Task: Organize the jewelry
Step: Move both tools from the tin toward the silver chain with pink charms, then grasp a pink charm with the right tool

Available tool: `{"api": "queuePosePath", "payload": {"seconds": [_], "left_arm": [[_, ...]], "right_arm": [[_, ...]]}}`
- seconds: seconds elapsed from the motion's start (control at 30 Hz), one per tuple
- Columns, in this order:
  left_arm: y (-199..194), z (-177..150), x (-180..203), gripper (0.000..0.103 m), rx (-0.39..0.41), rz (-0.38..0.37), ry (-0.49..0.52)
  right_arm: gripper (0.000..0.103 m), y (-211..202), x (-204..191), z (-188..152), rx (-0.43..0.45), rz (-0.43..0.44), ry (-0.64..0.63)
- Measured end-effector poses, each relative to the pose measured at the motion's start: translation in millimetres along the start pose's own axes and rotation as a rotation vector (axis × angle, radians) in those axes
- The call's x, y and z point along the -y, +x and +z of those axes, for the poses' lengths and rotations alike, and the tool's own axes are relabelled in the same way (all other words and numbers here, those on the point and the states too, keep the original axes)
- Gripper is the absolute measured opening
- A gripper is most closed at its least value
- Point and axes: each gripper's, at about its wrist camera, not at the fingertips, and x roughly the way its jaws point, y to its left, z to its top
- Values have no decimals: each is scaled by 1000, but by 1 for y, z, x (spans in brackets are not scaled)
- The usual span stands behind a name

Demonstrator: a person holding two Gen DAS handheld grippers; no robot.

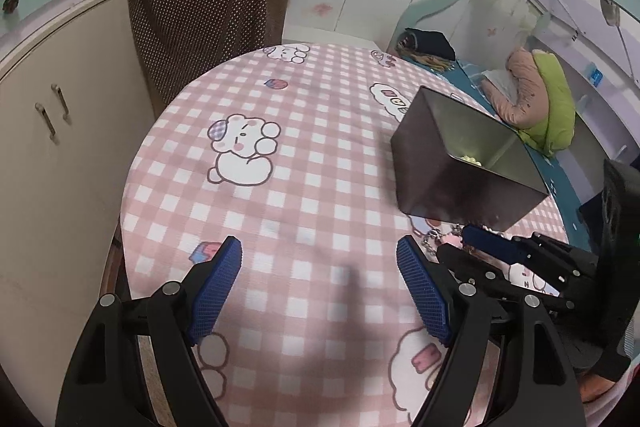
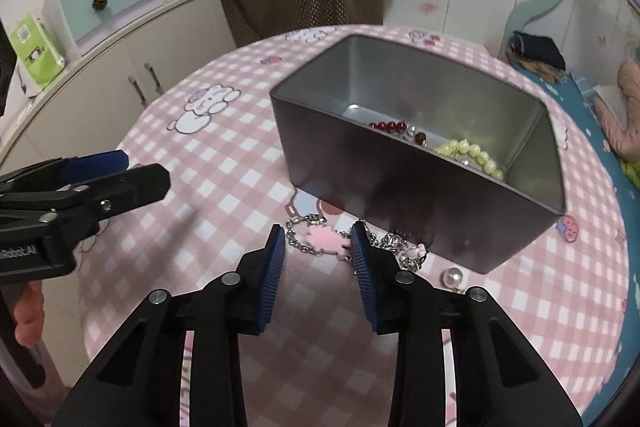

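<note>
The right tool is held apart over a pink charm bracelet beside the tin; the left tool is likewise spread apart.

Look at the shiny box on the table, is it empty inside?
No, in the right wrist view the metal box already holds a pale yellow bead bracelet and a dark red bead string.

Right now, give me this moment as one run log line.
left gripper open, idle over table | right gripper open, over pink charm chain | metal tin holds bead bracelets | pearl earring still out
</note>
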Motion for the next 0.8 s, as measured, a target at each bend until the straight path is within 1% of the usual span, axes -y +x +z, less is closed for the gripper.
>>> {"api": "queuePosePath", "payload": {"seconds": [0.07, 0.1, 0.23, 0.43, 0.67, 0.8], "left_arm": [[2, 3, -1, 77, -4, 5, 1], [3, 4, -2, 77, -3, 6, 3], [3, 10, 1, 77, 9, 4, 25], [4, 11, 6, 77, 7, -3, 35], [8, 10, 18, 77, -8, -20, 61], [10, 8, 30, 77, -17, -33, 85]], "right_arm": [[30, 1, 0, 1, 6, -6, -7], [26, 1, 0, 1, 3, -10, -8], [26, 1, -1, 1, 2, -6, -18], [26, -4, 1, 1, 3, -1, 9], [25, -34, 14, 3, 63, 65, 75], [25, -56, 29, 5, 115, 66, 123]]}}
